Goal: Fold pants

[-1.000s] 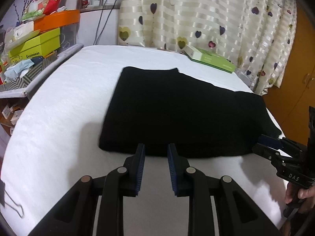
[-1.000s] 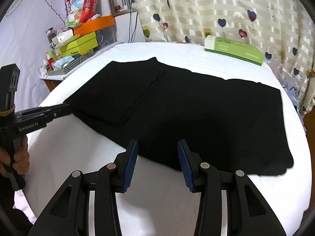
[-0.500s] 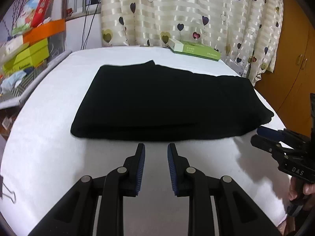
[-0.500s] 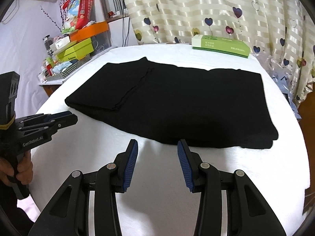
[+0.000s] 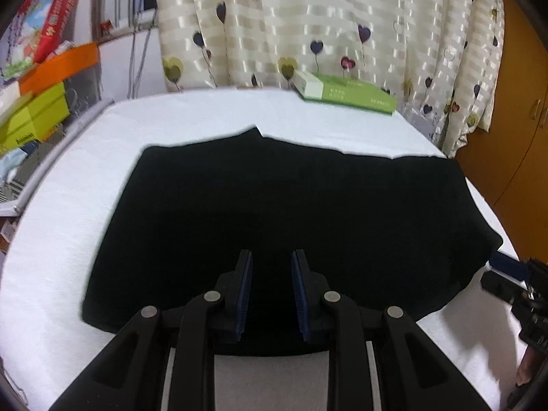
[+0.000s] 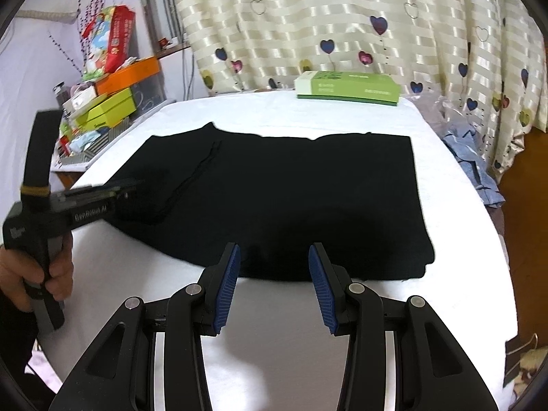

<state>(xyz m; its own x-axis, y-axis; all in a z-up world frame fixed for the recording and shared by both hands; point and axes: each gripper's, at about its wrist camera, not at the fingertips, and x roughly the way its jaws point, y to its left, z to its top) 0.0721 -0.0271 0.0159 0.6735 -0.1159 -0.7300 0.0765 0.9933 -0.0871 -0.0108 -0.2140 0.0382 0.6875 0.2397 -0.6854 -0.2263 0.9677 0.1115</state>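
Both tongs have slid in over the black pants (image 6: 281, 202) lying flat on the white worktop (image 6: 274, 315), left tongs (image 5: 271, 291) slightly parted, right tongs (image 6: 274, 284) wide, both empty, "GenRobot.AI" printed on the left one.

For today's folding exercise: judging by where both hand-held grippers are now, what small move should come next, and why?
Probably lower each open hand-held gripper, left and right, onto the near edge of the pants and close. Neither holds cloth, and the pants lie flat, still wide enough for another fold.
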